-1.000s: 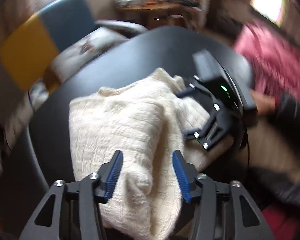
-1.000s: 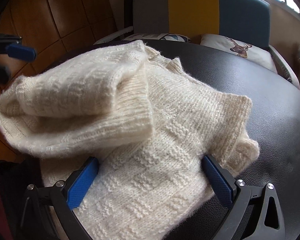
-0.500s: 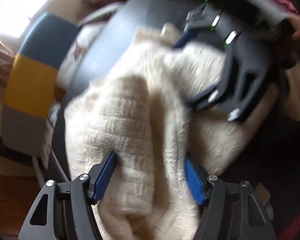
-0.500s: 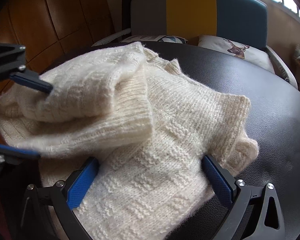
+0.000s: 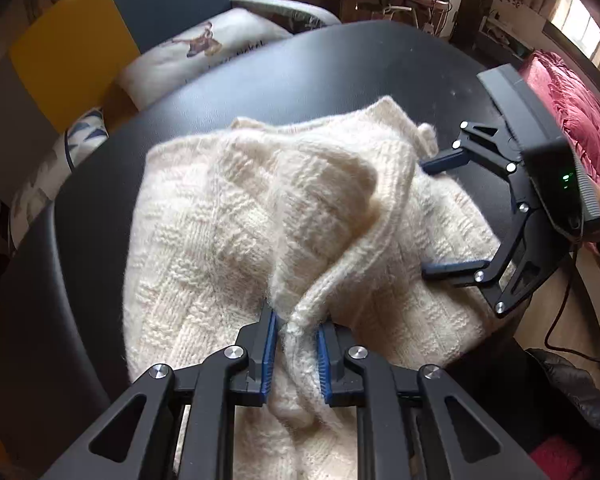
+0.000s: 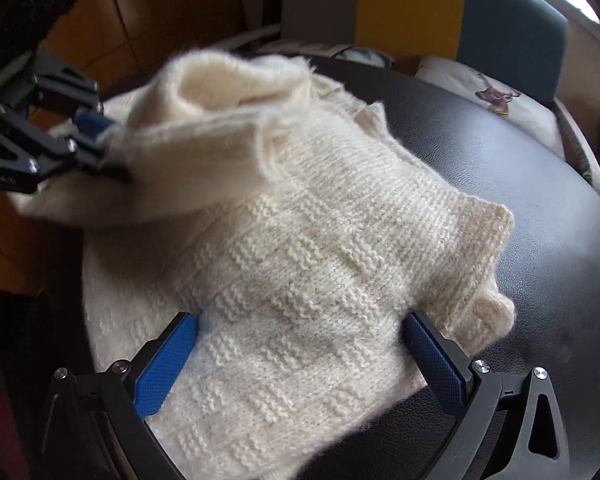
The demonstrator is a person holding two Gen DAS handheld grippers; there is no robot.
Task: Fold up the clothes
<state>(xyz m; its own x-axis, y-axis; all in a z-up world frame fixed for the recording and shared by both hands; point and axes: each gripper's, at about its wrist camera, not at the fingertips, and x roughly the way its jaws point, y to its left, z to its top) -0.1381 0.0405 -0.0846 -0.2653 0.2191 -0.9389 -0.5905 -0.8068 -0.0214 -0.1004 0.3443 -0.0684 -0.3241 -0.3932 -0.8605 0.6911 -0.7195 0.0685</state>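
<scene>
cream sweater [image 5: 228, 216] fold pinched in left hand-held gripper [image 5: 296, 344], under spread right hand-held gripper [image 6: 300, 344]

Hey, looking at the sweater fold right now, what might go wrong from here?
The left tongs pinch only a narrow ribbed edge of the cream sweater, so the knit might slip out or stretch as it is pulled.

The right tongs stand wide open over the sweater, gripping nothing; the body may drag across the black table instead of folding.

The sweater's near side already lies at the table's edge, so a tug towards the person could pull it off.
</scene>
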